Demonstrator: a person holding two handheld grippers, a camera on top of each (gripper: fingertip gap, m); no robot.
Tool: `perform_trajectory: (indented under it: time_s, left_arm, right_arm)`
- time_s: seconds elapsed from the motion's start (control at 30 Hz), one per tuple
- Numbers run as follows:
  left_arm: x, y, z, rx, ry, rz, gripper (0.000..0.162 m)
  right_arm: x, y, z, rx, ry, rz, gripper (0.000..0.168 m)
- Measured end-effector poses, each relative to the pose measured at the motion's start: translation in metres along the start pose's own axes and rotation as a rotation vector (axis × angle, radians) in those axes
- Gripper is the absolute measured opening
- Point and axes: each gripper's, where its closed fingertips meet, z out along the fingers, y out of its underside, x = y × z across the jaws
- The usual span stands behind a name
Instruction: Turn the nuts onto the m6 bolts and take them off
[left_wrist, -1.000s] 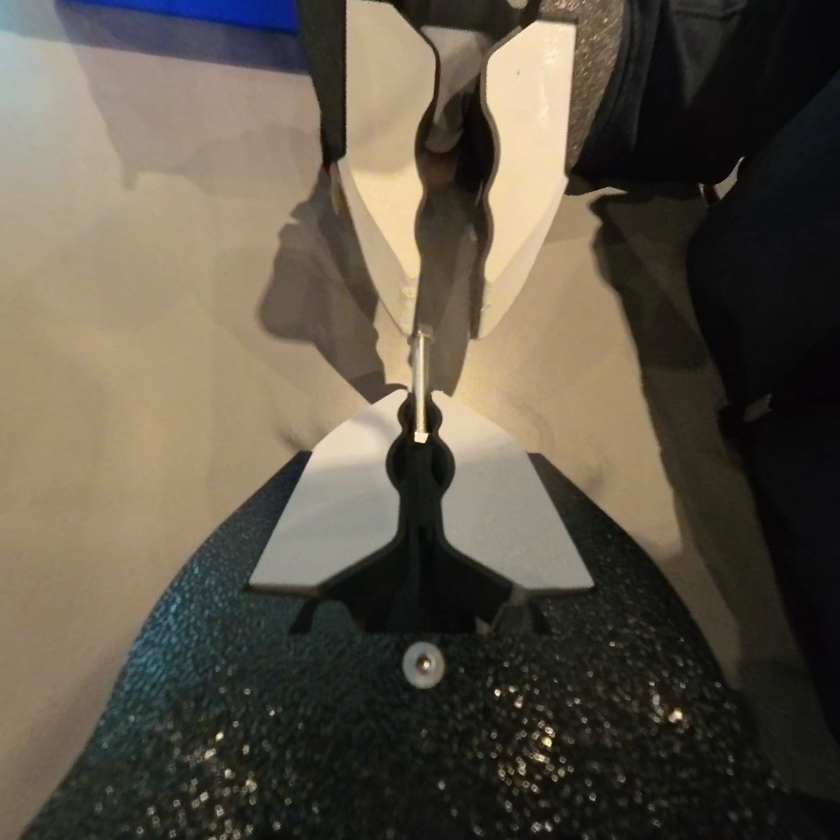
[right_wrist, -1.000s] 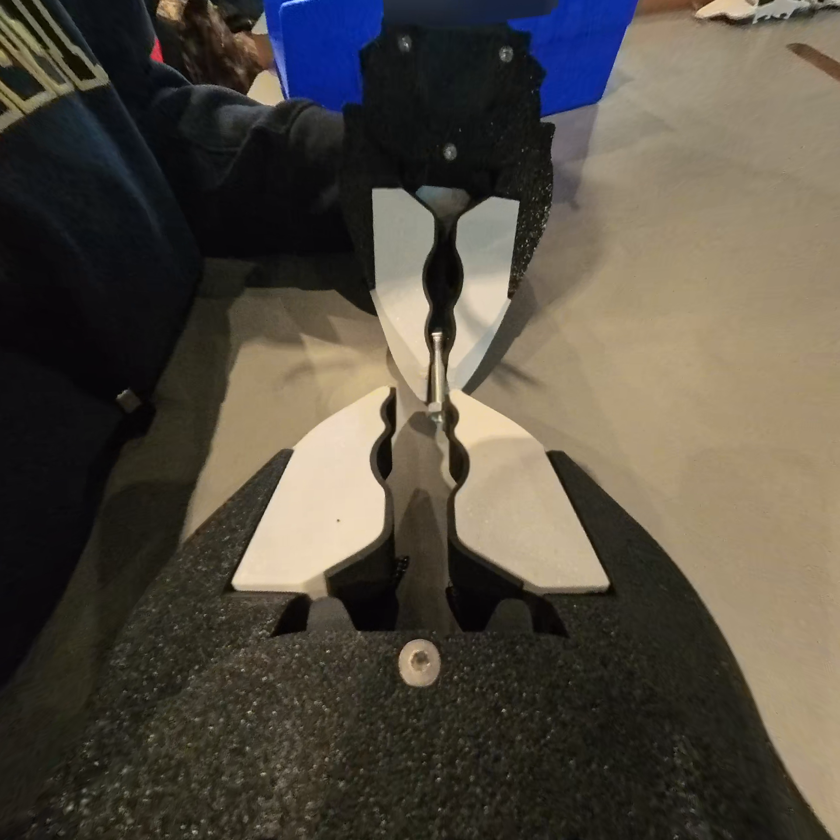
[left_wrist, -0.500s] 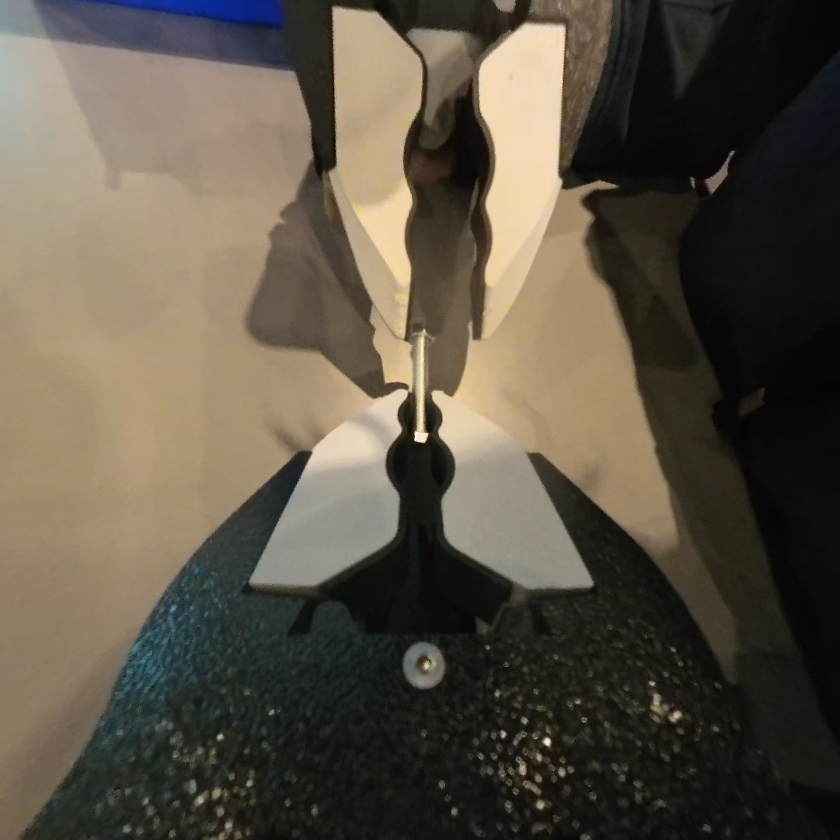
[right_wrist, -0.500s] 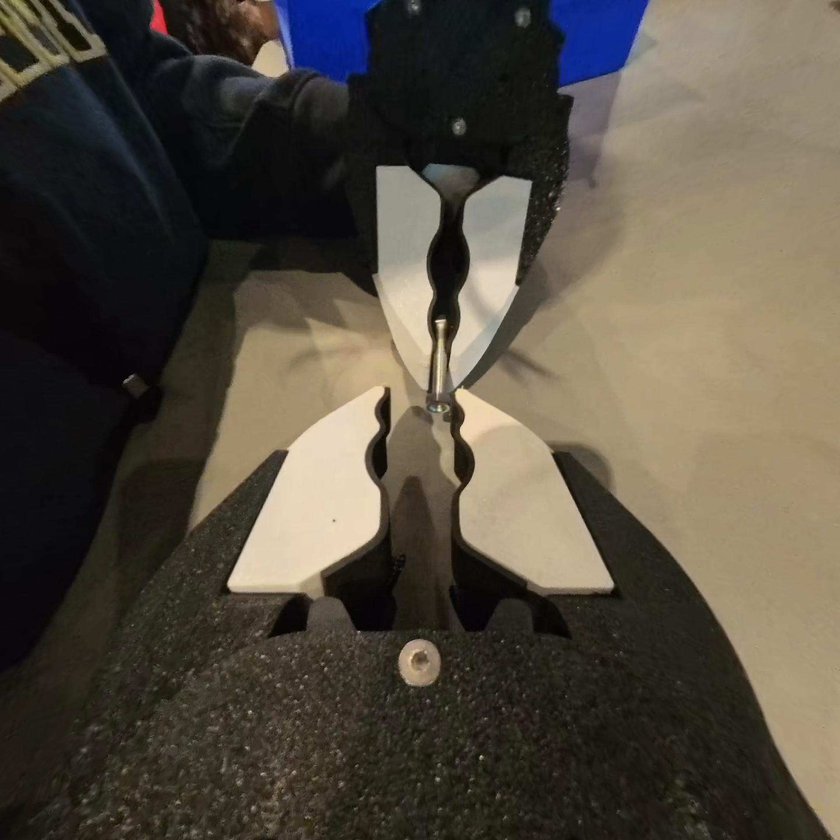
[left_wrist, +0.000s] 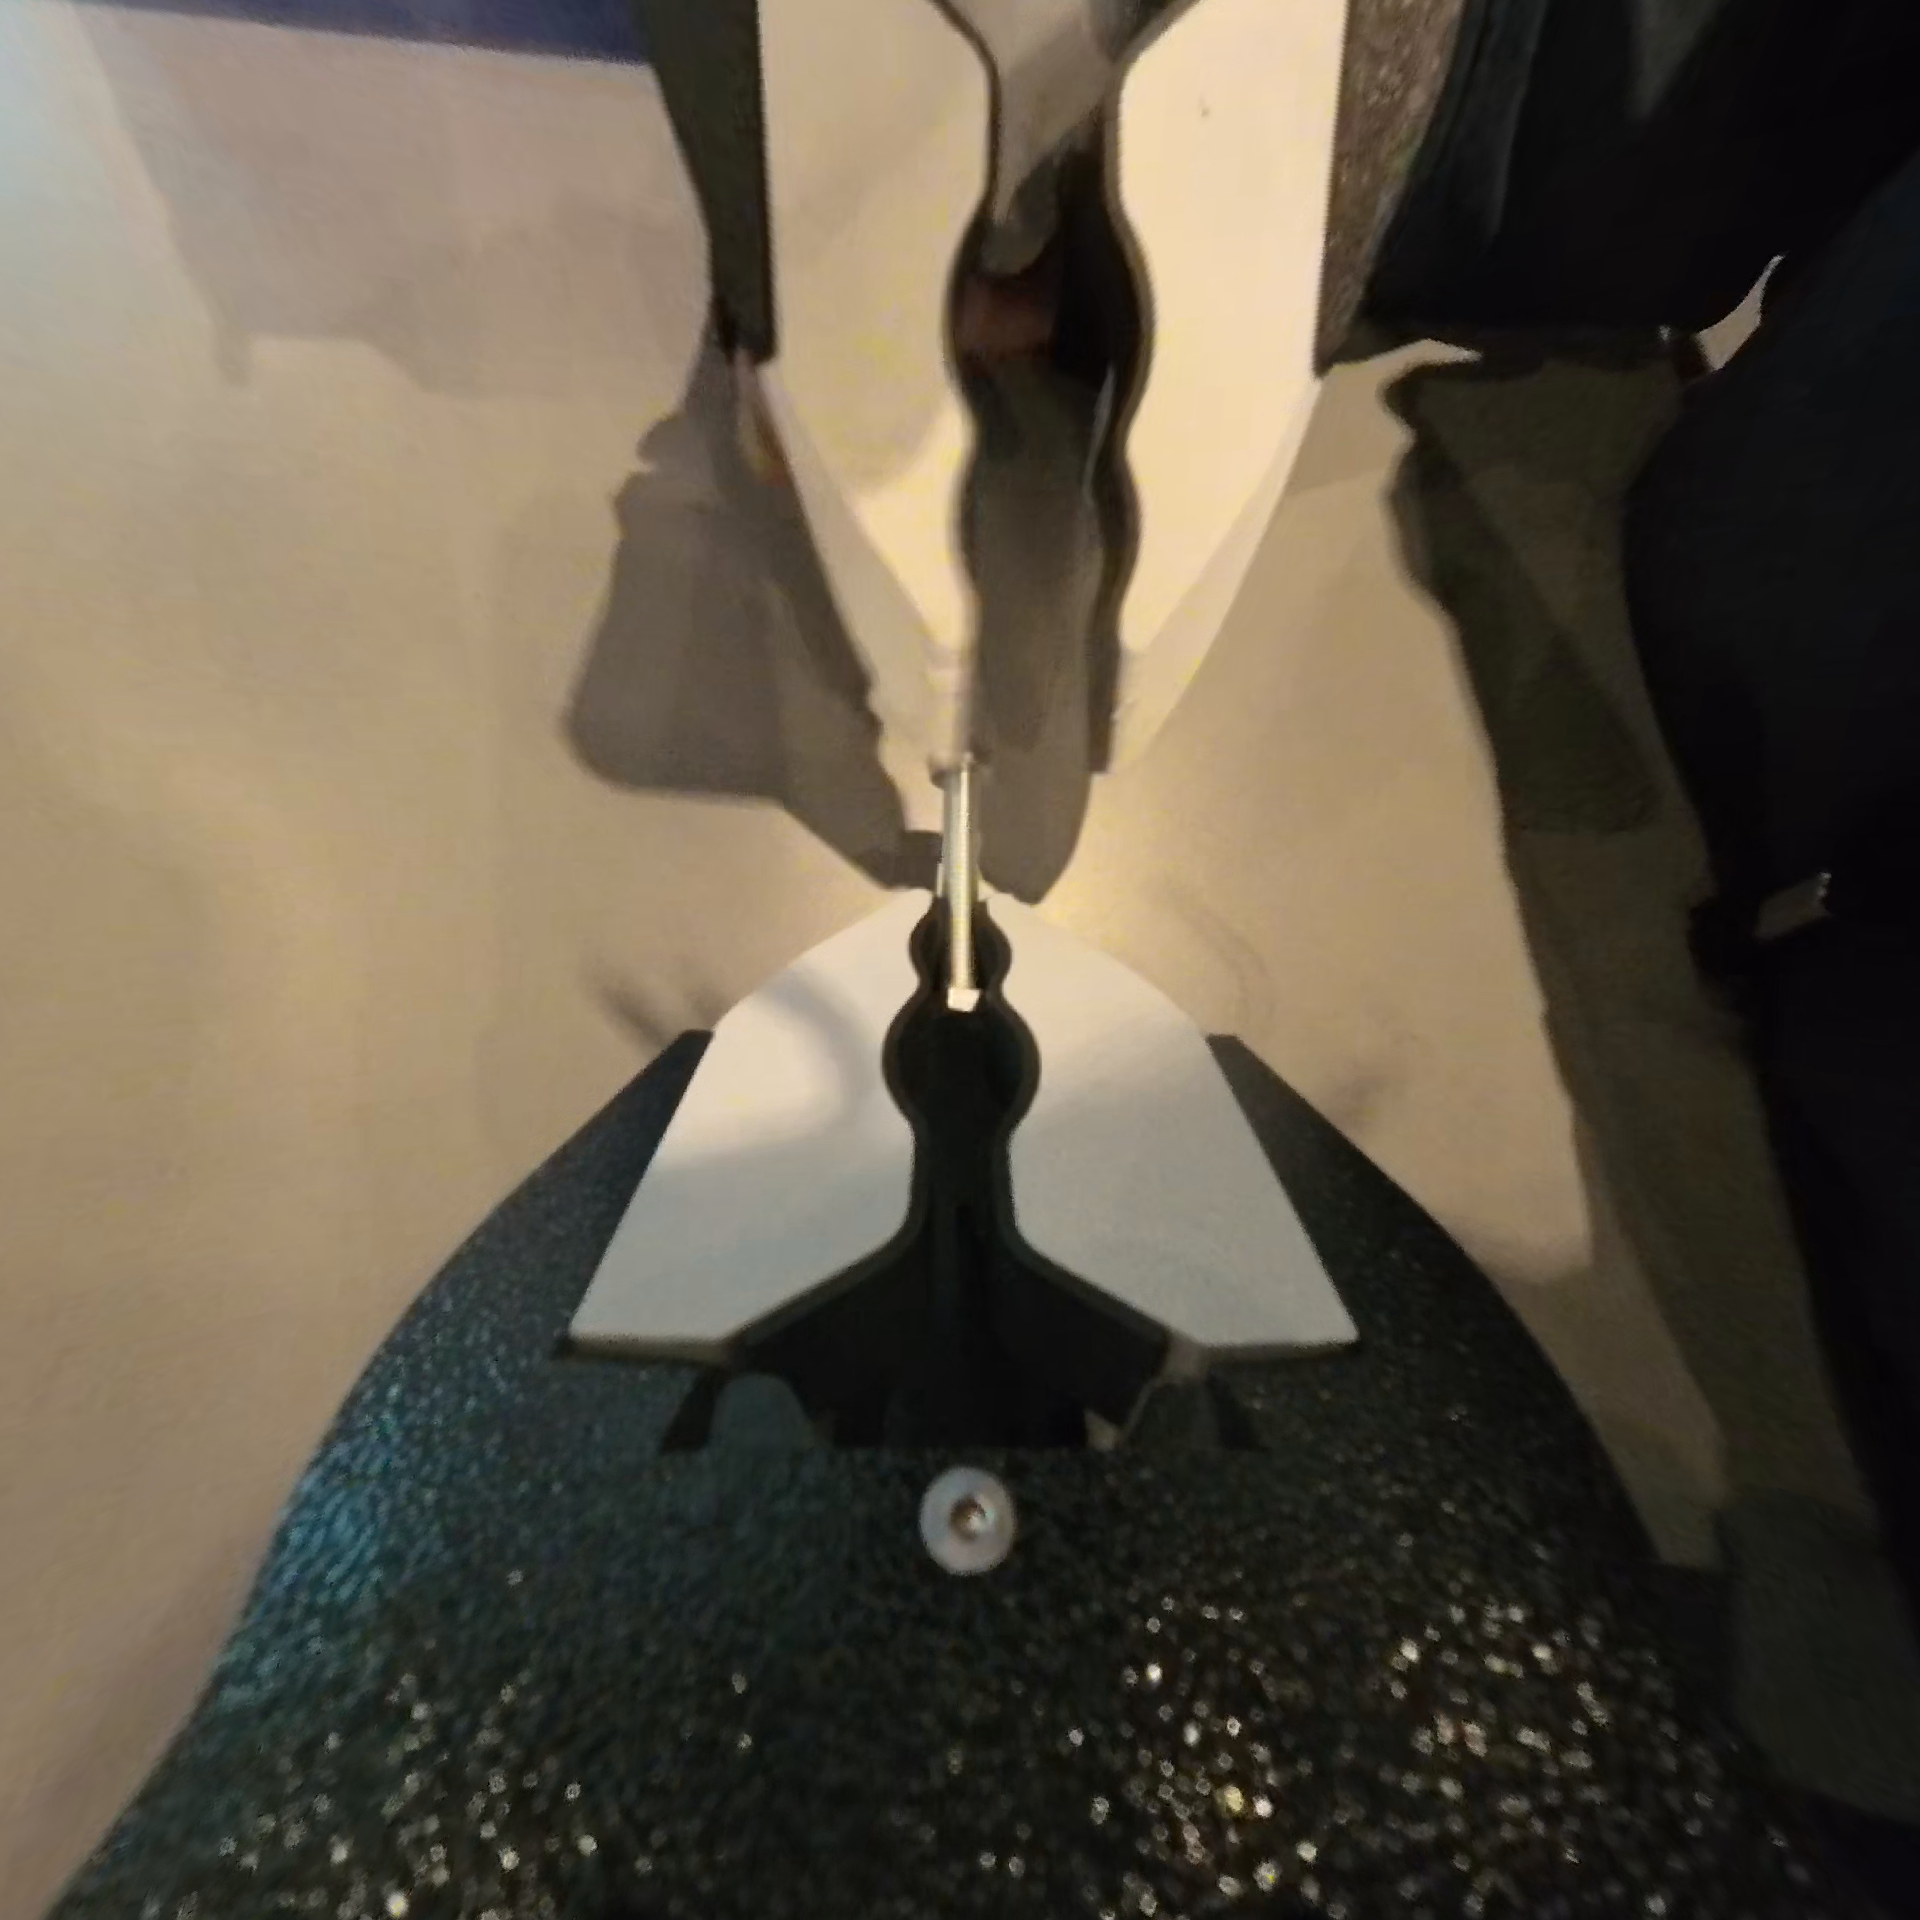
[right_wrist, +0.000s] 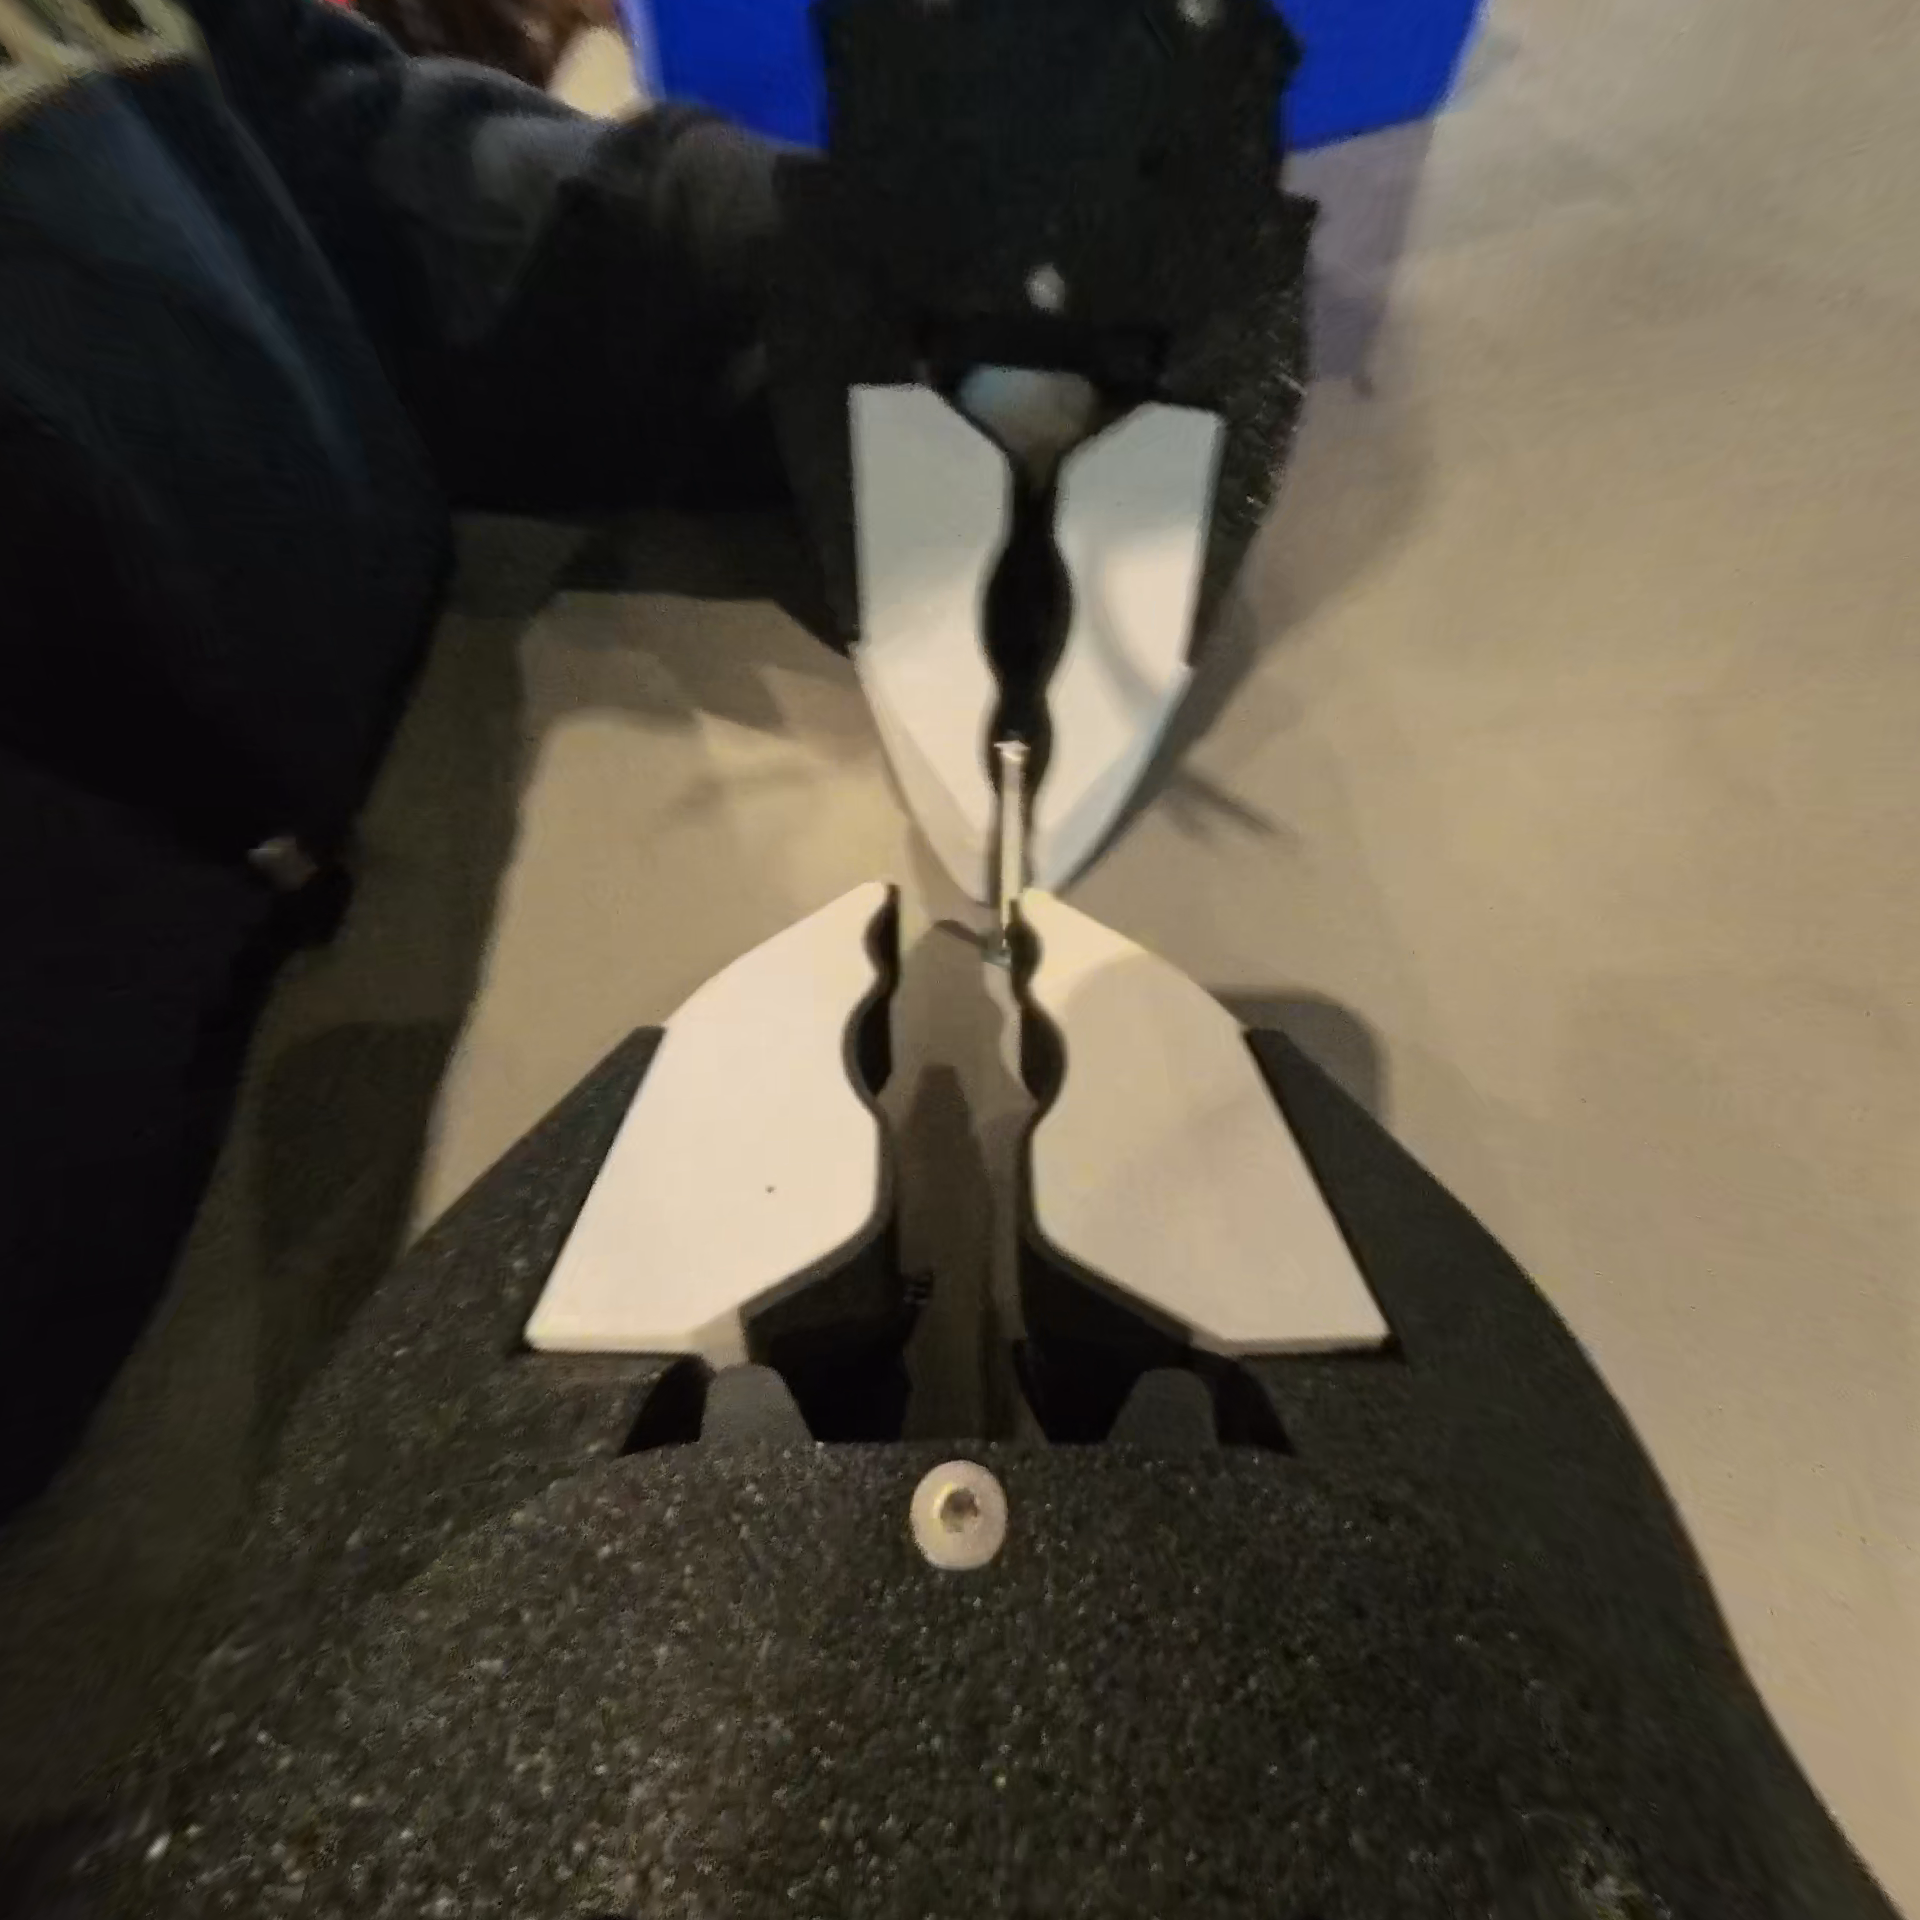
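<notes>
My left gripper (left_wrist: 956, 925) is shut on the head end of a thin silver bolt (left_wrist: 958, 883), which points straight out from its tips. My right gripper (right_wrist: 956, 904) faces it tip to tip and is open, with a clear gap between the jaws. A small nut (right_wrist: 997, 948) sits on the bolt's free end (right_wrist: 1008, 831), against the inner edge of my right gripper's right fingertip (right_wrist: 1039, 925). The left gripper also shows in the right wrist view (right_wrist: 1013, 873), and the right gripper shows in the left wrist view (left_wrist: 1023, 748). Both views are blurred.
Both grippers hover over a beige table (right_wrist: 1558, 727). A blue bin (right_wrist: 727, 62) stands behind the left gripper. A person's dark sleeve and clothing (right_wrist: 208, 520) fill the side nearest the body, and also show in the left wrist view (left_wrist: 1766, 623). Only a small space, under 4 cm, lies between the two pairs of fingers.
The two grippers have drawn a little closer together. The bolt, tilted a second ago in the right wrist view, now lies straight. The right gripper stays open and the left stays shut.
</notes>
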Motion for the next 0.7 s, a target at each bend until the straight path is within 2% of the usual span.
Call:
perform_trajectory:
  time_s: [0.03,0.07,0.33,0.4,0.43,0.47,0.6,0.7]
  left_arm:
    - [-0.001,0.000,0.000,0.001,-0.007,0.000,0.004]
    - [-0.001,0.000,0.000,0.001,-0.005,-0.002,0.004]
    - [-0.001,0.000,0.000,0.001,-0.004,-0.003,0.004]
    - [-0.001,0.000,0.000,0.001,-0.004,-0.003,0.004]
    - [-0.001,0.000,0.000,0.001,-0.004,-0.003,0.004]
    - [-0.001,0.000,0.000,0.001,-0.003,-0.004,0.004]
    - [-0.001,0.000,0.000,0.001,-0.001,-0.006,0.004]
    - [-0.001,0.000,0.000,0.001,-0.001,-0.007,0.004]
  right_arm:
    - [-0.014,-0.004,-0.002,0.030,-0.097,-0.004,0.001]
    - [-0.018,-0.006,-0.004,0.045,-0.133,0.020,0.000]
    - [0.005,-0.001,-0.001,0.010,0.023,0.019,0.032]
    - [-0.001,0.002,0.001,-0.012,-0.013,0.018,0.029]
    - [-0.008,0.000,-0.001,0.005,-0.064,0.015,0.012]
    - [-0.017,-0.001,-0.003,0.016,-0.131,0.016,0.003]
    - [-0.003,-0.002,-0.002,0.021,-0.031,0.006,0.018]
    - [0.000,-0.002,-0.002,0.021,0.001,-0.009,0.021]
